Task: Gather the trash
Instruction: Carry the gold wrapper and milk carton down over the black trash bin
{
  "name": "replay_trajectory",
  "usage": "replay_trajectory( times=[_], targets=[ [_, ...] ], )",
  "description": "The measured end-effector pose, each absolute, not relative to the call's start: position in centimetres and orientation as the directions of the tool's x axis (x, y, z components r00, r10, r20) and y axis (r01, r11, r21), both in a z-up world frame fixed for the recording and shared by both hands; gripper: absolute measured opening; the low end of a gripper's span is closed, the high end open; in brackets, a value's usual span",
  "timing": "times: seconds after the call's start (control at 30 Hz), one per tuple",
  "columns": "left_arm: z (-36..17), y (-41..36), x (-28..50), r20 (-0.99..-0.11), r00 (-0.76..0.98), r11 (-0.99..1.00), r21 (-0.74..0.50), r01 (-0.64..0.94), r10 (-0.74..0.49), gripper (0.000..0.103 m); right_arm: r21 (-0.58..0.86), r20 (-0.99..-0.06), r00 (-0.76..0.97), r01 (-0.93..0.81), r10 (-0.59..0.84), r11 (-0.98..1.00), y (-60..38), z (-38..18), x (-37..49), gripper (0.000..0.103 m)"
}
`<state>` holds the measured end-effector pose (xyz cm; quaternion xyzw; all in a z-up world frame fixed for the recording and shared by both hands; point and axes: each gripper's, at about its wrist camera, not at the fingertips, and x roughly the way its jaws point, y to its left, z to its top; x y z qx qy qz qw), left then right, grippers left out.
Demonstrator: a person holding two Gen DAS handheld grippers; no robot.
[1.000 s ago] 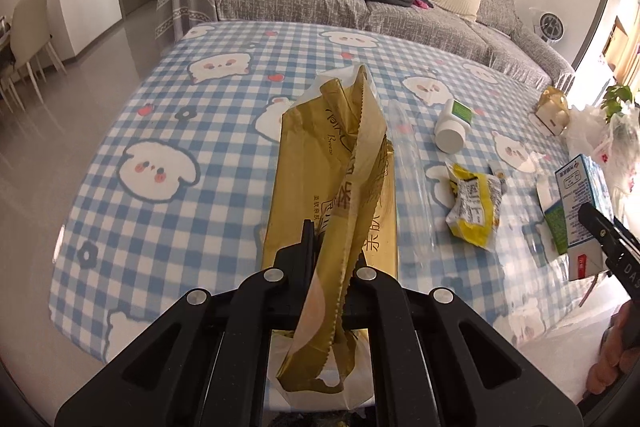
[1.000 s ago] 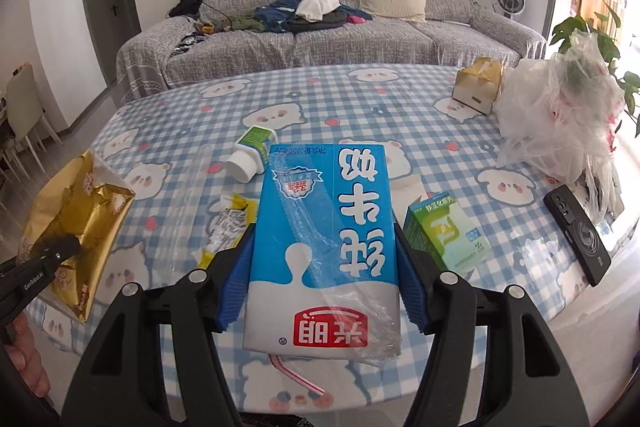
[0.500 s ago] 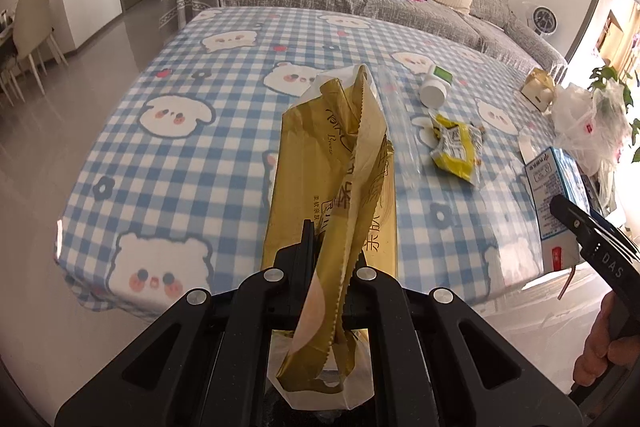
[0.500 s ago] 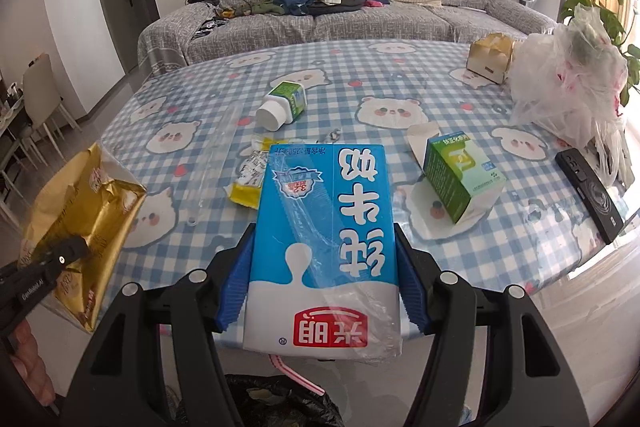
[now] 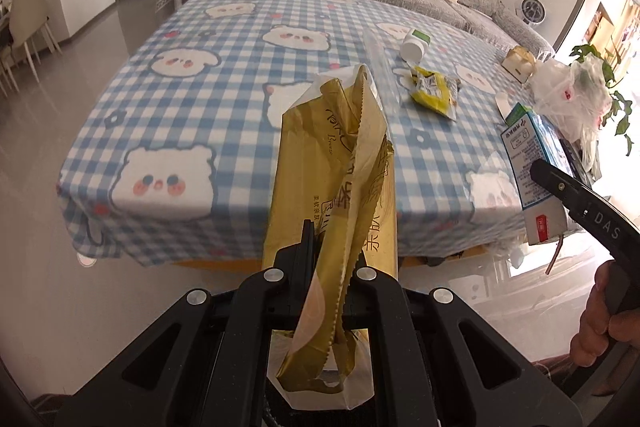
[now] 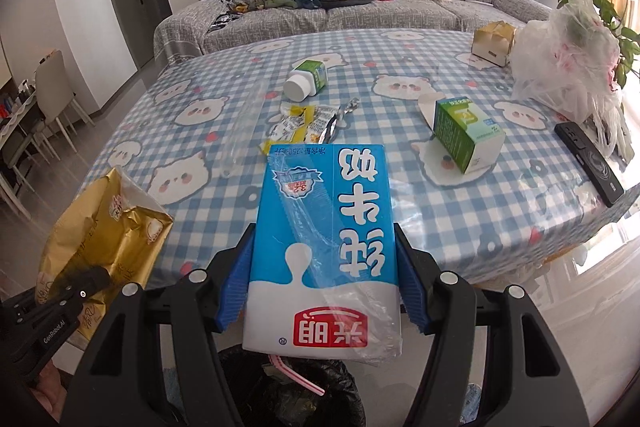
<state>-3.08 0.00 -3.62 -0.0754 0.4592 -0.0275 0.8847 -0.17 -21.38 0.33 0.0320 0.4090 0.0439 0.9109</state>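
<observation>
Risk sits mostly with the crumpled gold foil wrapper [image 5: 340,163]: the left hand-held gripper [image 5: 320,267] has its jaws pressed together on one thin, serrated fold of it, low down, and the rest stands loose above the pinch. A slippery film held by so little could slide out and fall short of the black-lined trash bin [image 6: 296,395], whose rim shows only under the right hand-held gripper [image 6: 324,291], off the near edge of the bench [image 6: 500,227].

That right one clamps the blue and white milk carton [image 6: 324,235] across its sides between blue pads [image 6: 236,287], jaws part spread to the carton's width. A loose clear plastic film [image 6: 320,267] lies over the carton face and a pink bent straw [image 6: 296,375] dangles beneath; either may drop apart from the carton and miss the liner. Squeezing harder could press leftover milk out, if any remains.

Both grippers hang near each other, so they might collide over one bin mouth.
</observation>
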Motion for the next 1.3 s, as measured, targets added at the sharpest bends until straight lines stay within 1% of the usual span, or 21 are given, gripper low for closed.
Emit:
replay_trajectory(
  times=[0.27, 0.57, 0.8, 1.03, 1.1, 1.3],
  targets=[
    [-4.1, 0.2, -6.4, -0.804, 0.574, 0.981, -0.193, -0.009, -0.153, 0.005, 0.091, -0.748, 0.652, -0.085, 0.124, 0.992, -20.3, -0.1, -2.8, 0.061],
    [-5.5, 0.3, -8.8, -0.813, 0.558, 0.978, -0.206, -0.01, -0.166, 0.005, 0.09, -0.774, 0.618, -0.108, 0.137, 0.99, -19.0, -2.1, -6.0, 0.061],
    [-8.2, 0.2, -10.8, -0.844, 0.514, 0.981, -0.194, -0.024, -0.154, 0.005, 0.097, -0.818, 0.559, -0.102, 0.138, 0.99, -18.5, -5.3, -8.9, 0.061],
    [-10.6, -0.2, -13.1, -0.87, 0.464, 0.979, -0.201, -0.024, -0.167, 0.005, 0.102, -0.853, 0.505, -0.086, 0.132, 0.991, -18.4, -7.6, -11.0, 0.061],
    [-11.3, -0.5, -13.6, -0.878, 0.45, 0.981, -0.194, -0.023, -0.163, 0.005, 0.115, -0.86, 0.489, -0.089, 0.144, 0.989, -18.4, -8.0, -11.5, 0.061],
    [-13.6, -1.7, -14.0, -0.9, 0.415, 0.988, -0.156, -0.018, -0.134, 0.005, 0.095, -0.885, 0.448, -0.088, 0.124, 0.992, -18.3, -9.4, -12.9, 0.061]
  ],
)
